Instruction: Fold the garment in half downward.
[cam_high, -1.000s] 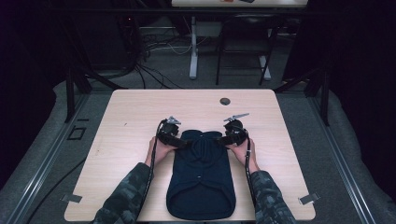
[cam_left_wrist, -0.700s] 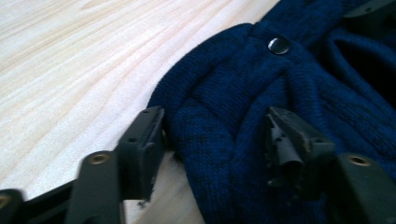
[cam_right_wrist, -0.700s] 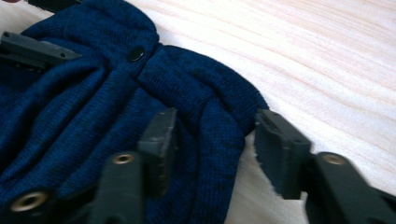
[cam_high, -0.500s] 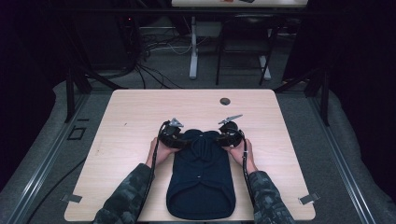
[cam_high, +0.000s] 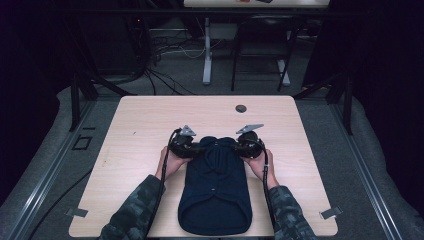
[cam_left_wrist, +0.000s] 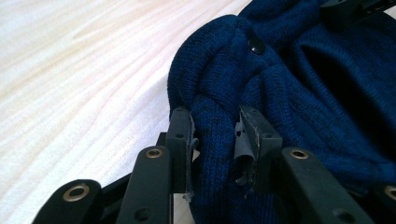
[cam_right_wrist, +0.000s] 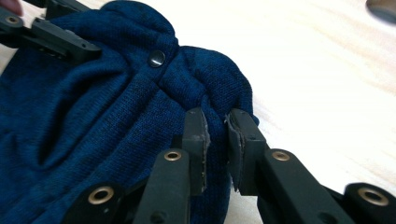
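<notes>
- Far half of table (cam_high: 150, 117) bare wood, open passage apart from small dark round disc (cam_high: 241, 108) near far edge, centre-right.
- Left and right table strips beside dark blue knit garment (cam_high: 215, 187) are open, wide enough for a hand.
- Garment fills the centre from mid-table to near edge, bunched at its far end.
- Left tongs (cam_left_wrist: 214, 140) and right tongs (cam_right_wrist: 215, 140) clamp that bunched end; forearms flank it, blocking near-centre access.

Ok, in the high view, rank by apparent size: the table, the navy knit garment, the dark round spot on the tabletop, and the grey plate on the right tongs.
1. Table, largest by far.
2. Navy knit garment.
3. Grey plate on the right tongs.
4. Dark round spot, smallest; it lies farther from the camera, so the gap with the plate is unsure.
</notes>
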